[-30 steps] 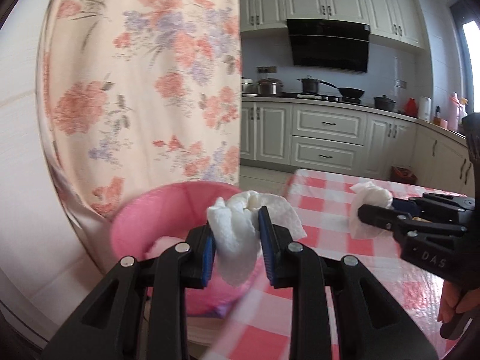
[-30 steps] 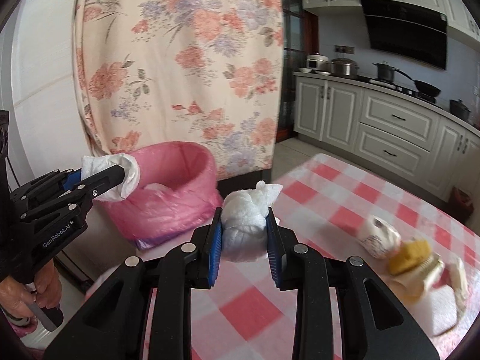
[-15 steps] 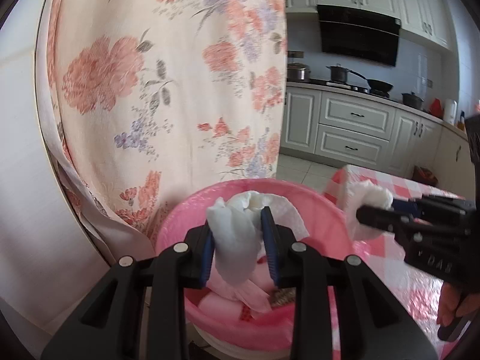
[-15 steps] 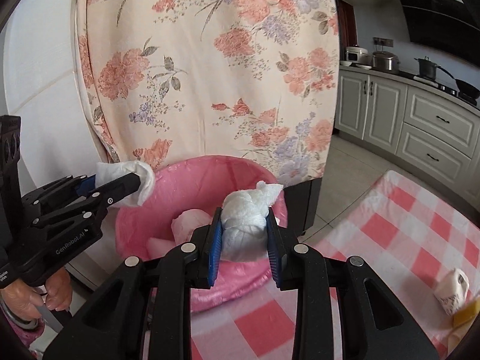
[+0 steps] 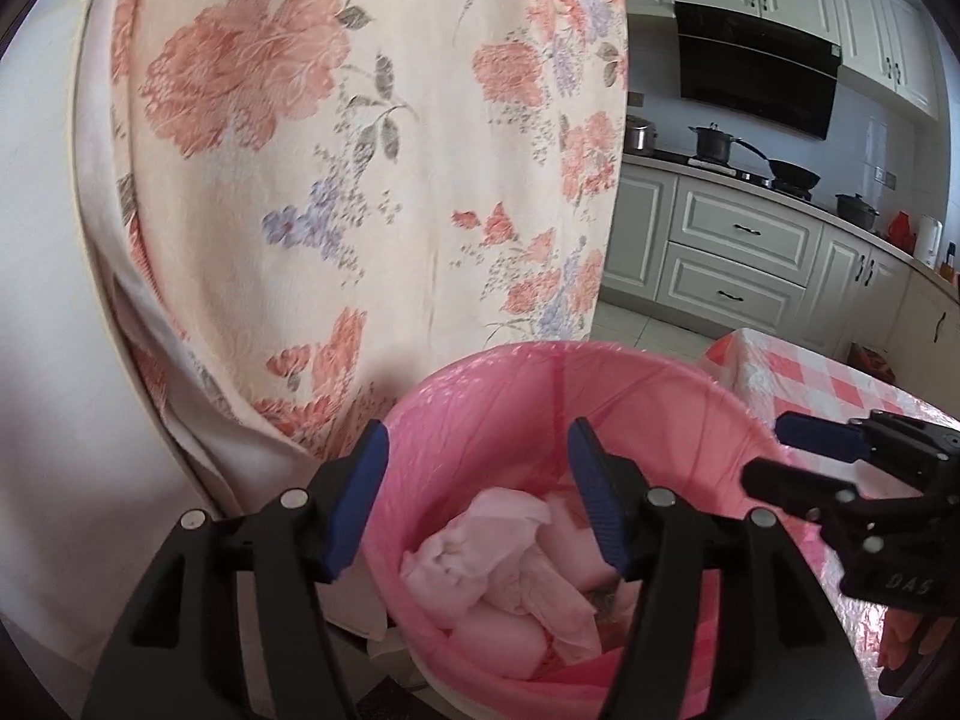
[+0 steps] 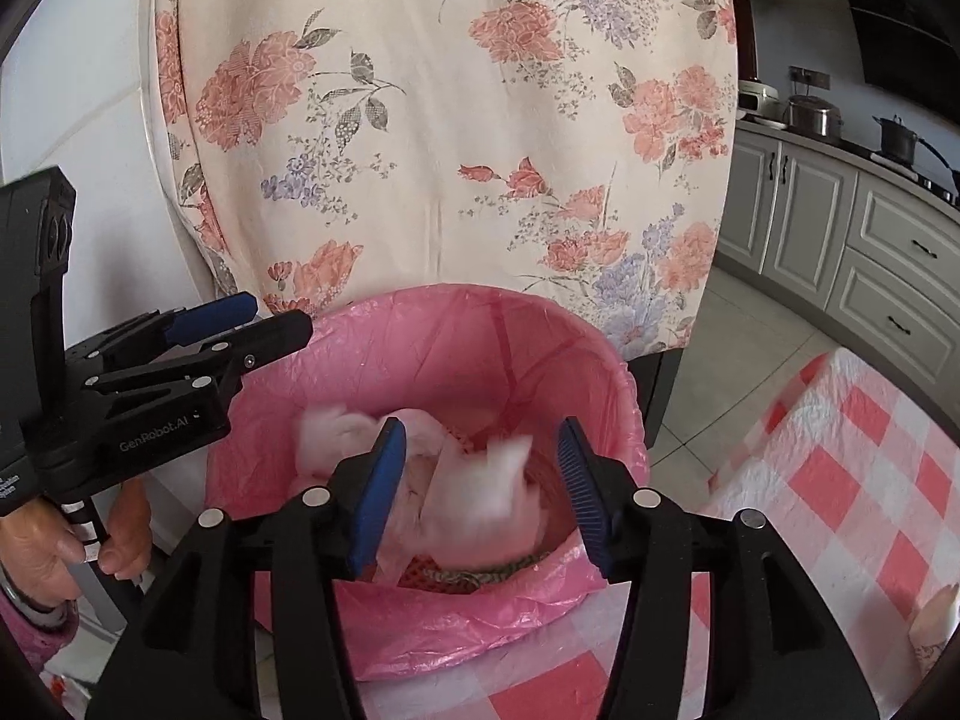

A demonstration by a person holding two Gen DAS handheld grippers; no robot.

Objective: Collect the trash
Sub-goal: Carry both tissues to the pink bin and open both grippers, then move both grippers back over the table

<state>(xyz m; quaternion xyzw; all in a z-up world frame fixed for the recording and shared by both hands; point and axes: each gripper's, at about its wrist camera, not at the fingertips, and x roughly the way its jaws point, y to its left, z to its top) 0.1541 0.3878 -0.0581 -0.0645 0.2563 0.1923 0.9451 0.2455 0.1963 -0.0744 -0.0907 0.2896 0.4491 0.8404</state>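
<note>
A bin lined with a pink bag (image 5: 480,396) (image 6: 420,336) stands below both grippers. Crumpled white tissues (image 5: 480,552) lie inside it. My left gripper (image 5: 477,456) is open and empty over the bin's left side; it also shows in the right wrist view (image 6: 270,318). My right gripper (image 6: 480,450) is open and empty over the bin; in the left wrist view it (image 5: 780,447) hangs at the bin's right rim. A blurred white tissue wad (image 6: 480,492) is falling between the right fingers into the bin.
A floral cloth (image 5: 360,180) hangs right behind the bin. A table with a red-checked cover (image 6: 840,480) stands to the right. Kitchen cabinets (image 5: 738,264) and a stove with pots are at the back right. A white wall is on the left.
Both grippers moved left from the table to over the bin and opened. Both tissue wads were let go; the left one lies in the bin, the right one is falling.
</note>
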